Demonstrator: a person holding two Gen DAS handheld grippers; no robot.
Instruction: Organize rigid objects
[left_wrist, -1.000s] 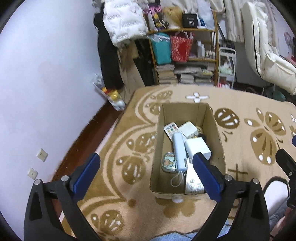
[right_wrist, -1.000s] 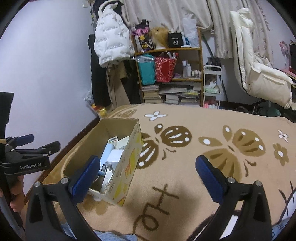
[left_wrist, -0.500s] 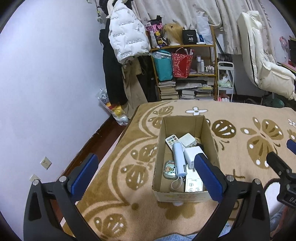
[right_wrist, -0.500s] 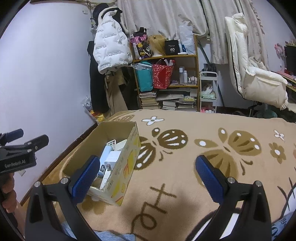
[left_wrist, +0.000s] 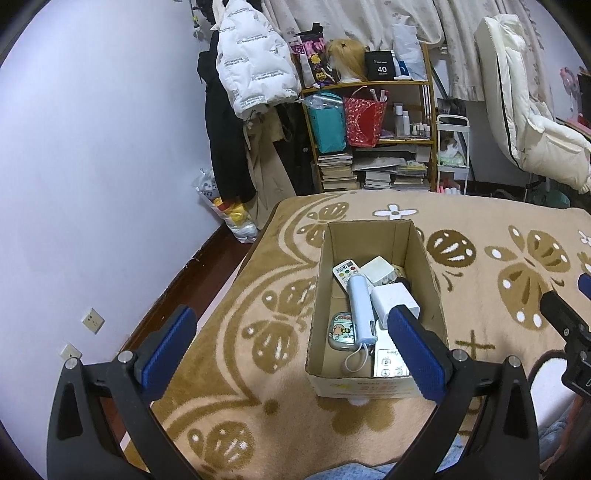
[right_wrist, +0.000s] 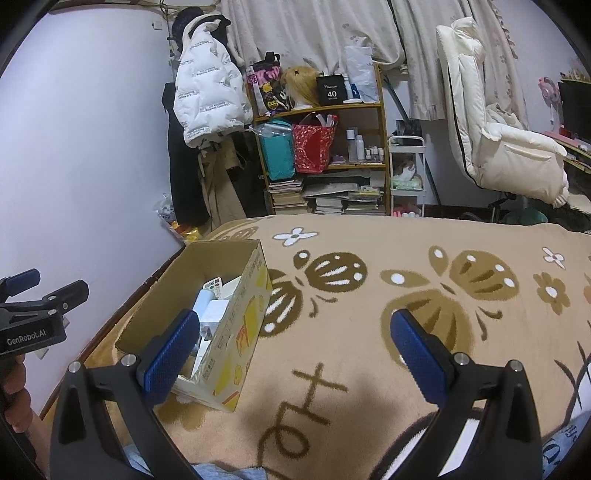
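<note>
Rigid objects lie gathered inside the cardboard box (left_wrist: 376, 306), which sits open-topped on the blanket (left_wrist: 480, 229) toward its left edge, nearer the wall than the middle. That spot probably suits the job: the box is within reach of both tools while the broad patterned part of the blanket to its right lies bare. In the right wrist view the box (right_wrist: 236, 325) shows its printed yellow side, and the load sits below the rim.

Inside, the pieces are packed lengthwise, likely to save room. A pale blue handheld device (left_wrist: 361, 308) lies along the box's long axis with its looped cord trailing toward the near wall. A white adapter block (left_wrist: 394, 301) lies just beside it on the right. A white remote (left_wrist: 345, 272) and a white case (left_wrist: 378, 269) lie at the far end. A small cartoon-printed tin (left_wrist: 341, 331) rests by the left wall, and a flat white panel (left_wrist: 391, 363) lies at the near right corner.

The left gripper (left_wrist: 291, 350) hovers above the near end of the box, spread wide and empty. The right gripper (right_wrist: 293, 350) hangs over bare blanket, equally wide and empty. With both empty and nothing loose on the blanket, the sorting appears finished or nearly so.
</note>
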